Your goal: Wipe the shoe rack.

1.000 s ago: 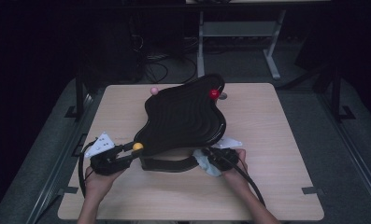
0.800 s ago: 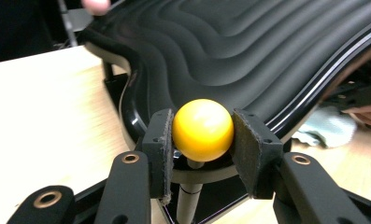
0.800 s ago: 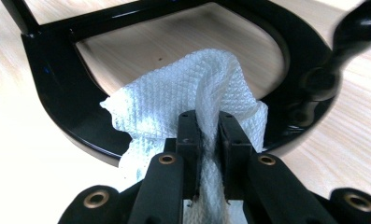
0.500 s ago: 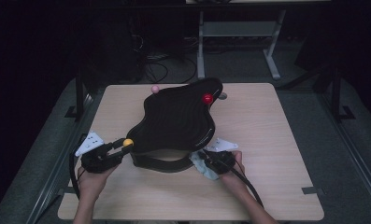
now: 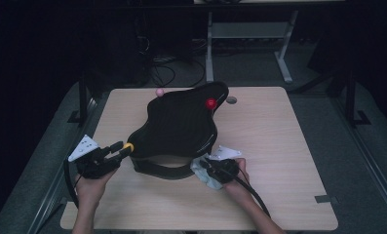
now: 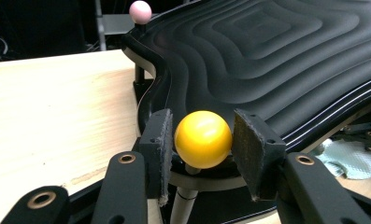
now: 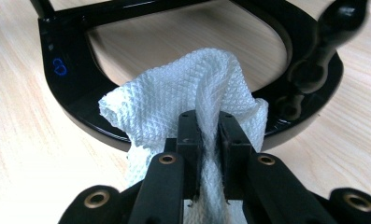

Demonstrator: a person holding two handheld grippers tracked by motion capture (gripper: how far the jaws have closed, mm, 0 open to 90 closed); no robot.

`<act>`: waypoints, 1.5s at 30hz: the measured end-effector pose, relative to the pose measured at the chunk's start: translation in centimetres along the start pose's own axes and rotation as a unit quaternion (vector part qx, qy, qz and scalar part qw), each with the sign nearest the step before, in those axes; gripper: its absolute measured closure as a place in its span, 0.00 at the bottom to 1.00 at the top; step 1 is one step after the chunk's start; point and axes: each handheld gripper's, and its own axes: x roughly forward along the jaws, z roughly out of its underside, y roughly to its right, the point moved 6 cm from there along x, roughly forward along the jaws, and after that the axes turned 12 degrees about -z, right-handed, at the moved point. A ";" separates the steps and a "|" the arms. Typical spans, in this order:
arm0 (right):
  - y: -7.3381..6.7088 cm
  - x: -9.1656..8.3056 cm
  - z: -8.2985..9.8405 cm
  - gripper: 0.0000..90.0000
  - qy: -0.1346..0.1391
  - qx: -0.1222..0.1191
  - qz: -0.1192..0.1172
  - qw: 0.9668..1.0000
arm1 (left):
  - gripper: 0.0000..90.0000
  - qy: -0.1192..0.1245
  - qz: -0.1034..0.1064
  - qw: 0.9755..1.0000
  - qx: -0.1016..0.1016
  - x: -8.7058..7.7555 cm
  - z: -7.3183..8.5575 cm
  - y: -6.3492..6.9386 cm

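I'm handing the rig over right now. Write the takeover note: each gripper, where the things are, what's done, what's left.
Left gripper: jaws just opening around the yellow ball; a gap shows on its right side.
Right gripper: shut on the white cloth, at the black base ring.
Black ridged board sits mid-table, red ball and pink ball at its far end.
Done: cannot tell how much is wiped.
Left: probably wipe the ring.

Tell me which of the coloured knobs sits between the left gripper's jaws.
The yellow knob, at the black board's near corner; the pink knob and red knob sit farther away.
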 end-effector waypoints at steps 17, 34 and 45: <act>5.5 -2.6 -2.3 0.90 0.045 0.055 0.048 0.996 | 0.67 -0.013 -0.013 1.000 0.009 0.0 0.3 -0.8; 4.0 -0.6 -2.8 0.90 0.021 0.033 0.015 0.999 | 0.66 -0.020 -0.030 0.999 0.004 0.1 0.2 -2.1; 3.7 -1.0 -4.0 0.91 0.028 0.021 -0.004 0.999 | 0.66 -0.021 -0.042 0.999 -0.008 0.5 0.1 -3.0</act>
